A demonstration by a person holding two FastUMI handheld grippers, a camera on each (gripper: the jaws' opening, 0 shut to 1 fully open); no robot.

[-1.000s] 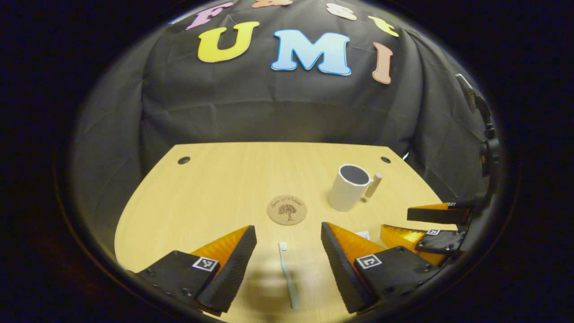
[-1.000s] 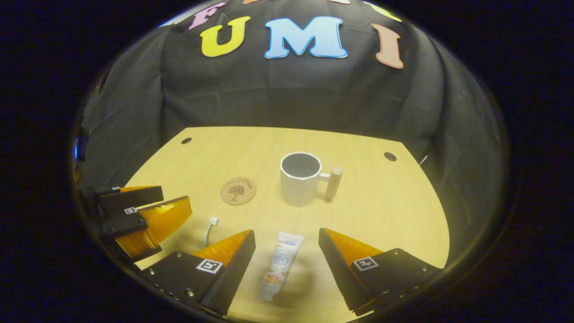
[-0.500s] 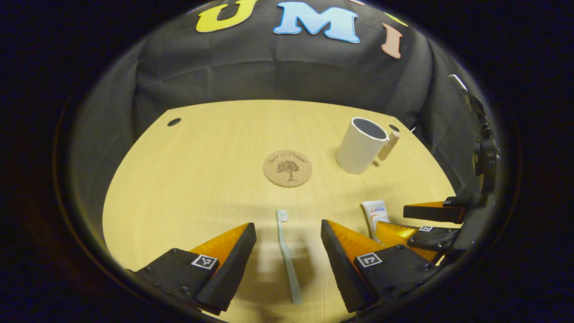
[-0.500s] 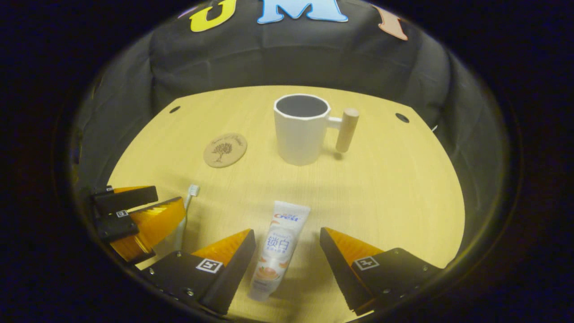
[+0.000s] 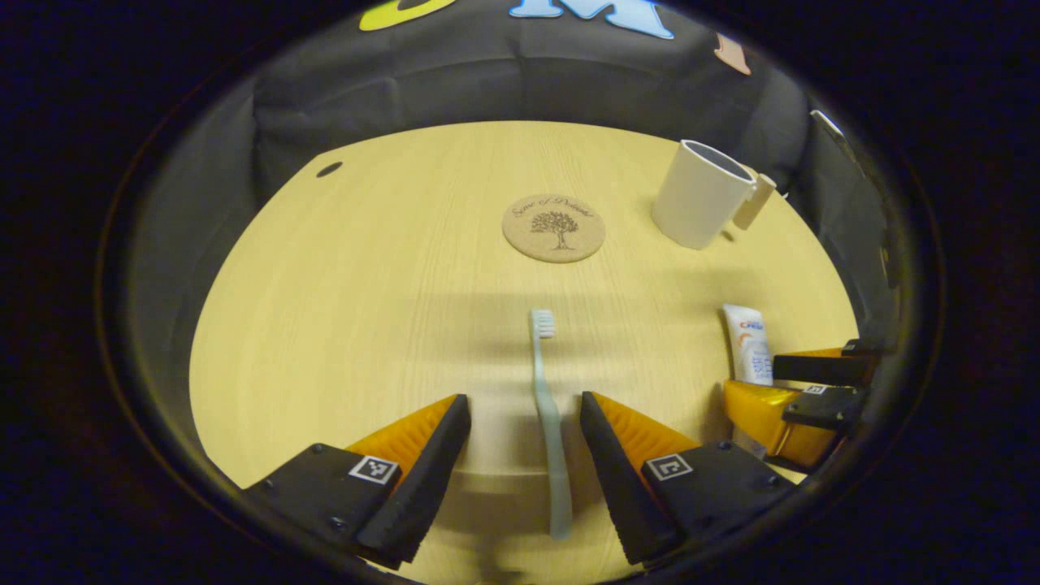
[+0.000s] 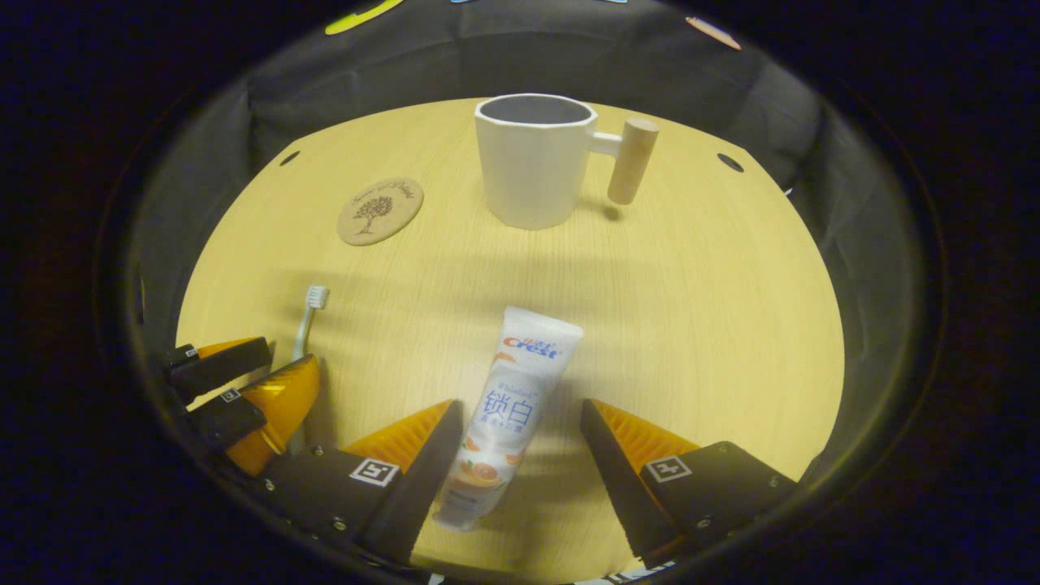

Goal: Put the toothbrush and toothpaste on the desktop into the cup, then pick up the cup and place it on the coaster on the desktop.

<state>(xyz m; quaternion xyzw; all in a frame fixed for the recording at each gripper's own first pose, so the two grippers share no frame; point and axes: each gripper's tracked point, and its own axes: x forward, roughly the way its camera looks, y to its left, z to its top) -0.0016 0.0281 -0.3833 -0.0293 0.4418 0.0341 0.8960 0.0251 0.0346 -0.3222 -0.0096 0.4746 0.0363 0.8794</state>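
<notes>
Wooden desktop (image 5: pixel 366 268), Crest toothpaste (image 6: pixel 508 414) between spread right gripper (image 6: pixel 520 439) jaws, toothbrush (image 5: pixel 546 414) between spread left gripper (image 5: pixel 524 435) jaws

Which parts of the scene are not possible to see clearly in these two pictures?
- Left gripper view: the toothpaste tube, lower end hidden behind the right gripper.
- Right gripper view: the toothbrush, handle hidden behind the left gripper.
- Both views: the cup's bottom inside, hidden by its wall.
</notes>
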